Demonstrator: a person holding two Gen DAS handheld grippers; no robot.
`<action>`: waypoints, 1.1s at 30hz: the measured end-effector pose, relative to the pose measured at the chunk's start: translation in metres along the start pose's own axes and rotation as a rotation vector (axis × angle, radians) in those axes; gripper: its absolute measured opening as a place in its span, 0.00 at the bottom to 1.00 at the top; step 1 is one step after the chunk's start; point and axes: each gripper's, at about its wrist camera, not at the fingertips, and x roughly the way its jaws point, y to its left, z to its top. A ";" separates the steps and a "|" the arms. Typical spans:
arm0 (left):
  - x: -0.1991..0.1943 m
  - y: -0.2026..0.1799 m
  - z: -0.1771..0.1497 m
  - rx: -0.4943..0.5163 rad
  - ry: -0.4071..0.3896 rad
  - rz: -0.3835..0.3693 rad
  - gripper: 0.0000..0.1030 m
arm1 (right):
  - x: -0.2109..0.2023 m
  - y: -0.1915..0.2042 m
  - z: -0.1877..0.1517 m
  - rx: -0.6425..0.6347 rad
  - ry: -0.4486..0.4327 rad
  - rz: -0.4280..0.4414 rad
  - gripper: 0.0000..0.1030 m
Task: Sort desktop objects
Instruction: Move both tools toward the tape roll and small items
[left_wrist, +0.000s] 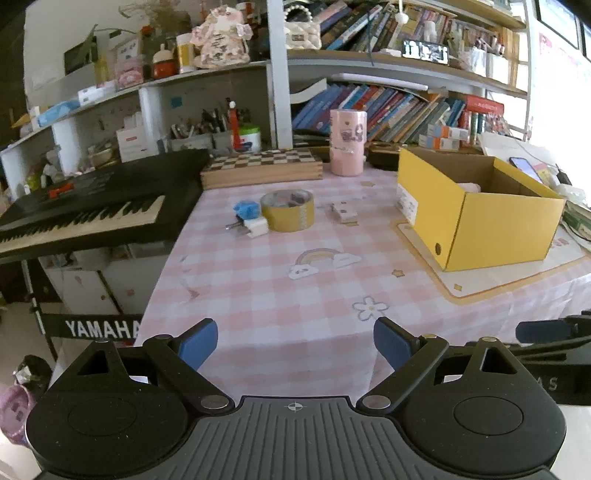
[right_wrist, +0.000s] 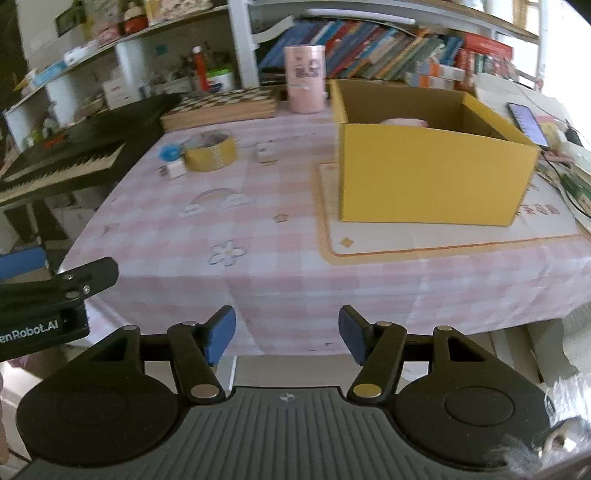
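A: Both tools sit back at the near edge of the table. The left gripper (left_wrist: 295, 341) has its blue pads spread wide with nothing between them; the right gripper (right_wrist: 287, 334) is parted too, also empty.

B: Where are the things to sort?

A: Far left of the pink checked tablecloth (left_wrist: 280, 295): a roll of yellow tape (left_wrist: 287, 210), with a blue object (left_wrist: 244, 210) and a white charger plug (left_wrist: 256, 226) just beside it. A small white item (left_wrist: 343, 212) lies to the right, apart from them. The yellow cardboard box (right_wrist: 424, 173) stands open on the right; something pink (right_wrist: 404, 122) already lies inside.

B: Best approach?

A: I'd take the tape with the left tool, 1 pad inside the ring and 1 outside, coming down from above so the plug isn't nudged. Then carry it over the box wall before releasing.
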 end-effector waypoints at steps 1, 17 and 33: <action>0.000 0.003 0.000 -0.006 0.001 0.000 0.91 | 0.000 0.004 -0.001 -0.009 0.004 0.008 0.59; -0.005 0.030 -0.001 -0.028 -0.003 0.026 0.95 | 0.004 0.038 0.002 -0.059 0.005 0.040 0.63; 0.002 0.042 0.002 -0.012 -0.001 0.003 0.95 | 0.007 0.052 0.006 -0.059 -0.013 0.009 0.64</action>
